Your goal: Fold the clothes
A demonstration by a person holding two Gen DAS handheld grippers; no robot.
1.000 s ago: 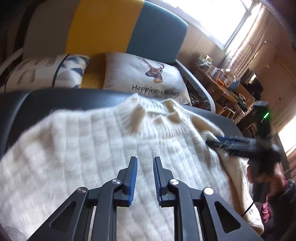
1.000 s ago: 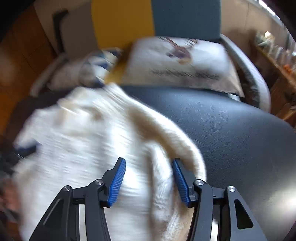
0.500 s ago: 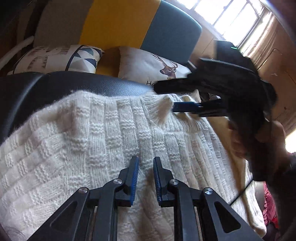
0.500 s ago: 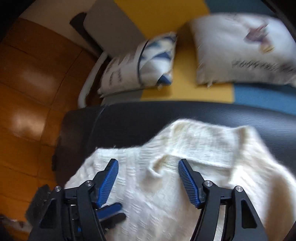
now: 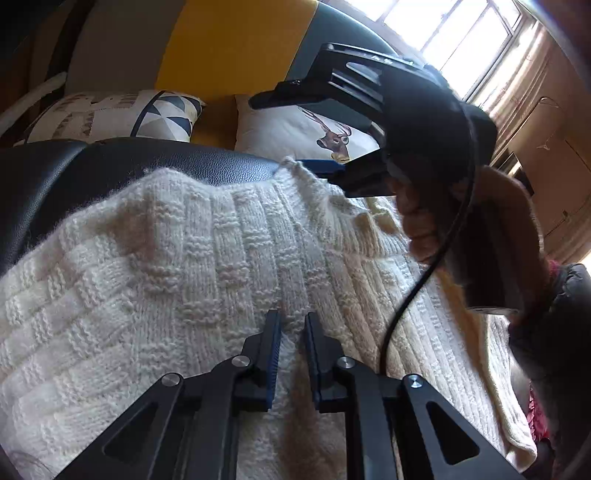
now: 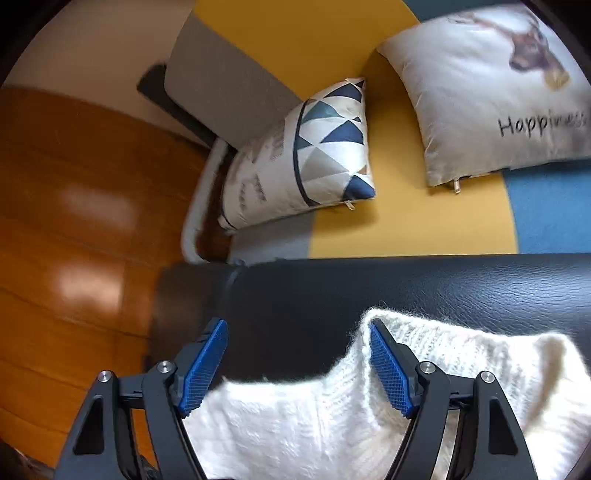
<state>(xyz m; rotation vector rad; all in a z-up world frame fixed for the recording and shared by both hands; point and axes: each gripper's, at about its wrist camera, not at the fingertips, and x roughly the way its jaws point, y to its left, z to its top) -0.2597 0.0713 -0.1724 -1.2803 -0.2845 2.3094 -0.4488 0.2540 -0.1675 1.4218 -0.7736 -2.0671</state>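
A cream knitted sweater (image 5: 207, 266) lies spread on a black leather surface (image 5: 110, 170). My left gripper (image 5: 291, 325) rests low on the sweater's middle with its jaws nearly closed, a narrow gap between the blue pads, and a little knit in the gap. My right gripper (image 6: 297, 363) is open wide over the sweater's far edge (image 6: 388, 369), which drapes over its right finger (image 6: 388, 365). In the left wrist view the right gripper (image 5: 314, 164) sits at the sweater's raised far corner, held by a hand.
A sofa with yellow, grey and blue panels (image 6: 406, 221) stands behind the black surface. On it lie a triangle-patterned pillow (image 6: 314, 155) and a deer pillow (image 6: 491, 92). Orange wooden floor (image 6: 74, 221) lies to the left. A bright window (image 5: 454, 29) is at the far right.
My right gripper has swept from the sweater's right side across to its far left edge, lifting the knit there. My left gripper has stayed on the sweater's middle.
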